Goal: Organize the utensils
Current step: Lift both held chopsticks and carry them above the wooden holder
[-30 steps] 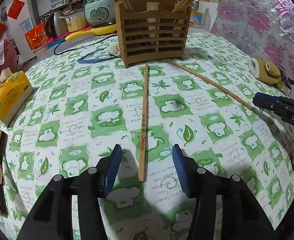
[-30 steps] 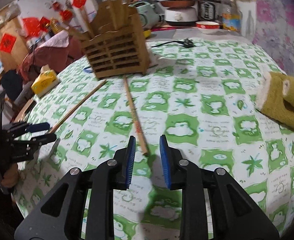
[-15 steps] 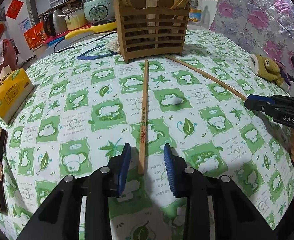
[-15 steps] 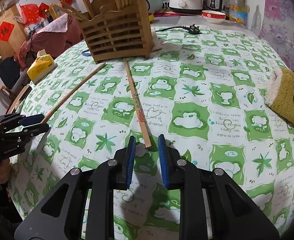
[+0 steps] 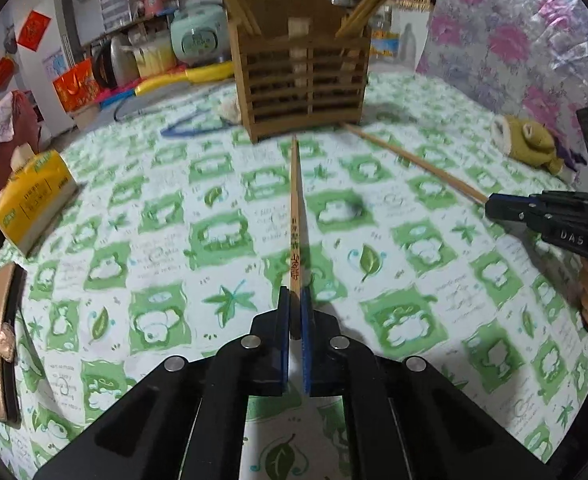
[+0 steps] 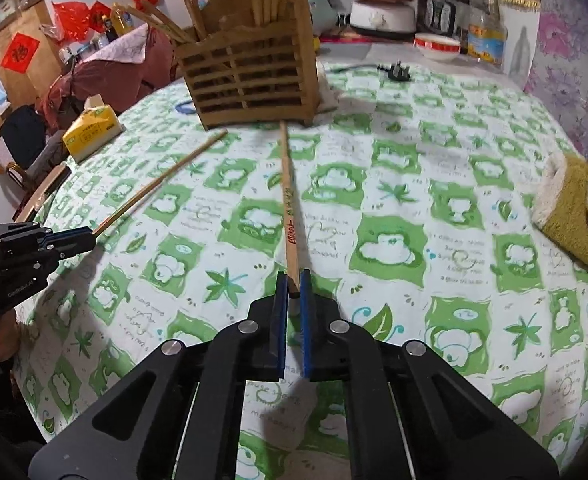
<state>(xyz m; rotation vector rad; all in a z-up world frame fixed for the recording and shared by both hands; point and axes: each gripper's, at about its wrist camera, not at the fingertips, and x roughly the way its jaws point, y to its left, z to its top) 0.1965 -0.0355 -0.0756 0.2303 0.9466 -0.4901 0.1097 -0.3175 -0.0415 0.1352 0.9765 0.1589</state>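
Now both jaws shut on chopsticks (image 5: 294, 216).

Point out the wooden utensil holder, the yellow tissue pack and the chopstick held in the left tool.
wooden utensil holder (image 5: 302, 92): left wrist view, slatted front wall.
yellow tissue pack (image 5: 34, 200): left wrist view, printed side.
chopstick (image 5: 295, 216): left wrist view, mid-shaft.

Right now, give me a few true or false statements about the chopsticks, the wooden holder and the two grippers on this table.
1. The left gripper has its fingers shut on a printed wooden chopstick. True; they have just closed on it.
2. The right gripper is open and empty. False: it has just closed on the other wooden chopstick.
3. The slatted wooden holder is empty. False: chopsticks stand in it.
4. A yellow tissue pack lies on the green-patterned tablecloth. True.
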